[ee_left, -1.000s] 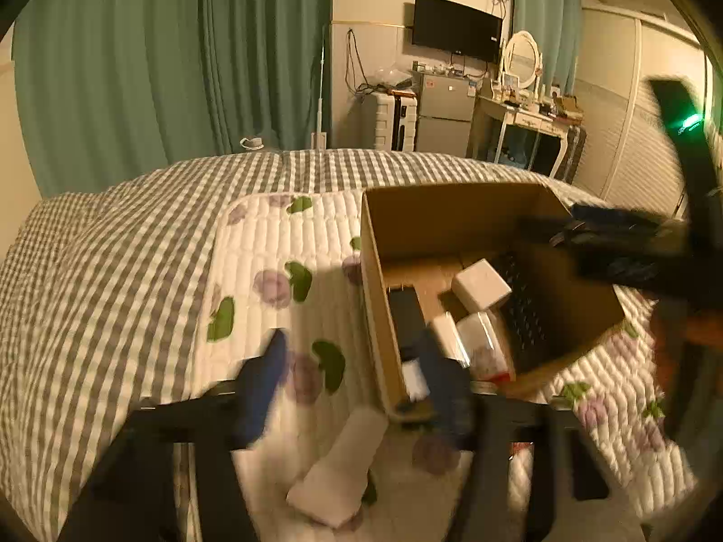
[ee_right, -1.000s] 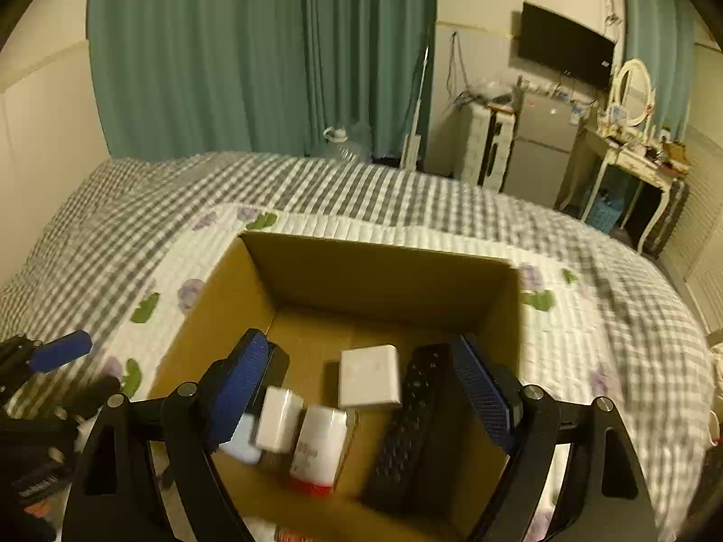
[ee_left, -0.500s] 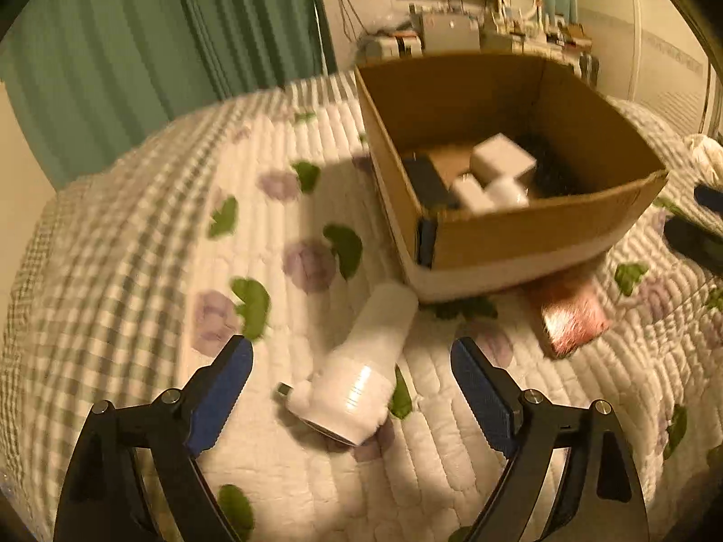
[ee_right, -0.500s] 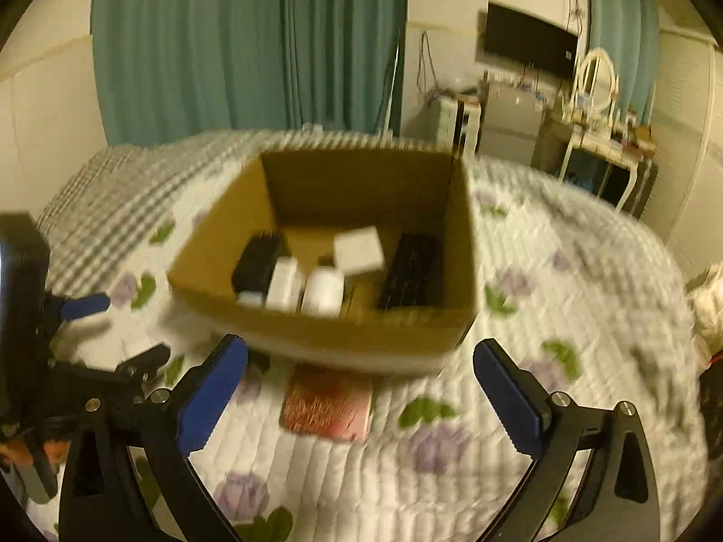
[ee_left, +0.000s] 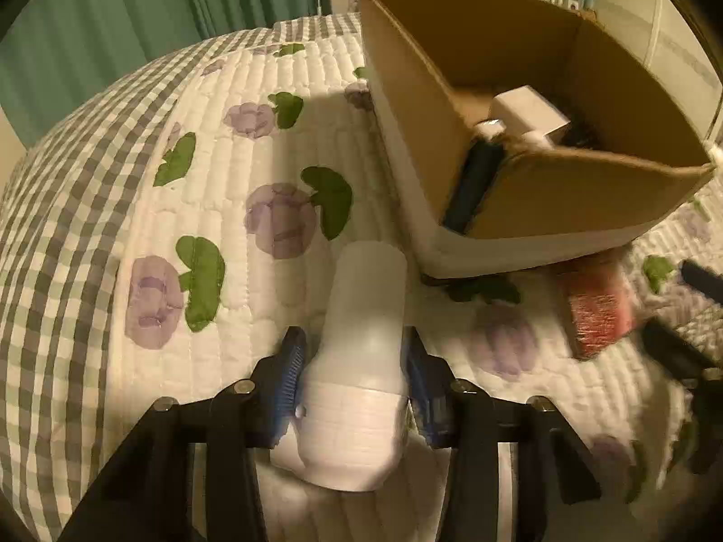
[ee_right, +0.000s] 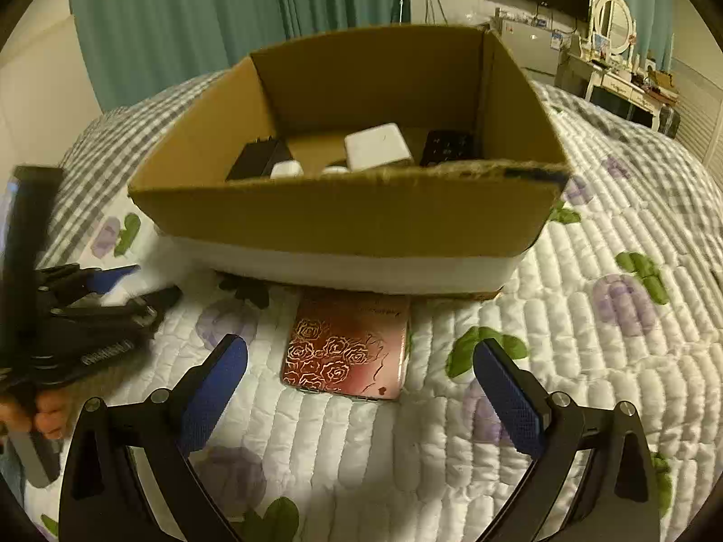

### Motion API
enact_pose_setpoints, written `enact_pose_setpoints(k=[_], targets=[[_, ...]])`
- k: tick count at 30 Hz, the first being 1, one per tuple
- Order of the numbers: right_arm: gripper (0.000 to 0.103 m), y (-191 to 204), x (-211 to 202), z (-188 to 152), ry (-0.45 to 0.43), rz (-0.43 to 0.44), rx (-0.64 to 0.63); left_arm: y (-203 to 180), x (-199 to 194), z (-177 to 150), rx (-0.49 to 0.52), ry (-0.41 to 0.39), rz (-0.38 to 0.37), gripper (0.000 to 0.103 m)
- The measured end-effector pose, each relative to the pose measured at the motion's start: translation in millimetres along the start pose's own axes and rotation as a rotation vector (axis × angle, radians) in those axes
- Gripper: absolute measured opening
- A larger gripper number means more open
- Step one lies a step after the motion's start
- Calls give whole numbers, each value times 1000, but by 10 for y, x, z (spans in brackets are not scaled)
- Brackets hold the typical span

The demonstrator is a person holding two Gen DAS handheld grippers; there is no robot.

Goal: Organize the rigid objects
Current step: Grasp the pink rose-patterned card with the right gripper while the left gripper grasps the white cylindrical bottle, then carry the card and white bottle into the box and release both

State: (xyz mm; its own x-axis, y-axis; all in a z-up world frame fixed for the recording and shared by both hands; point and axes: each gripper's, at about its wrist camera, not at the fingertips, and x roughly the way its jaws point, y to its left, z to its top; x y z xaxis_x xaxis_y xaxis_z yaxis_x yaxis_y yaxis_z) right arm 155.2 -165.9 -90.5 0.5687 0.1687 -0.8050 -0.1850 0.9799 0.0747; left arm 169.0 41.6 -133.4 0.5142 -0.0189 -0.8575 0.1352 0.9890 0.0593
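A white bottle-shaped object (ee_left: 361,352) lies on the quilt, its wide end toward the camera. My left gripper (ee_left: 354,361) has its blue pads on both sides of it, closed against it. A cardboard box (ee_left: 565,189) stands just beyond, holding a white cube (ee_left: 528,113), a black item and small white containers. In the right wrist view, a red rose-patterned flat case (ee_right: 348,348) lies on the quilt in front of the box (ee_right: 352,217). My right gripper (ee_right: 361,388) is open wide, low over the case, with a pad on each side.
The floral quilt (ee_right: 587,316) covers a grey checked bed. Green curtains (ee_right: 226,13) hang behind. A dressing table with mirror (ee_right: 614,45) and a TV stand at the far right. The left gripper also shows in the right wrist view (ee_right: 90,307), at the left.
My left gripper moved down and forward onto the white object and closed around it. My right gripper dropped toward the red case in front of the box.
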Motion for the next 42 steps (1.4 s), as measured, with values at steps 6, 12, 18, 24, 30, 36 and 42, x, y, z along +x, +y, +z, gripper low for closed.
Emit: enact_pose_setpoints(k=[6,12,18,24,30,36,42], targets=[[101,97,217,0,51,-9,-25,68,-454,-81,-73,-97,-49,43],[101,186,516,-4,105,-49,-36,35,-603,-178,-97,-112,-49,43],[81,231,691,19,103,-72,-67,21,-601,-132,-96,-119,-40,43],[73,231,461,-64,68,-49,-101,-32,-654,-198,-97,-107,-33,43],[73,311,-99,-160,-11,12,-142,-128,-869,-245,-102,-121,-34,43],[73,303,-720,36,-110,69,-135,-264,-1223,-135,-79,-183,-54,43],[73,215,-1370,641,-257,74,-155,-354,-1468,337,-86,-259,-106,43]])
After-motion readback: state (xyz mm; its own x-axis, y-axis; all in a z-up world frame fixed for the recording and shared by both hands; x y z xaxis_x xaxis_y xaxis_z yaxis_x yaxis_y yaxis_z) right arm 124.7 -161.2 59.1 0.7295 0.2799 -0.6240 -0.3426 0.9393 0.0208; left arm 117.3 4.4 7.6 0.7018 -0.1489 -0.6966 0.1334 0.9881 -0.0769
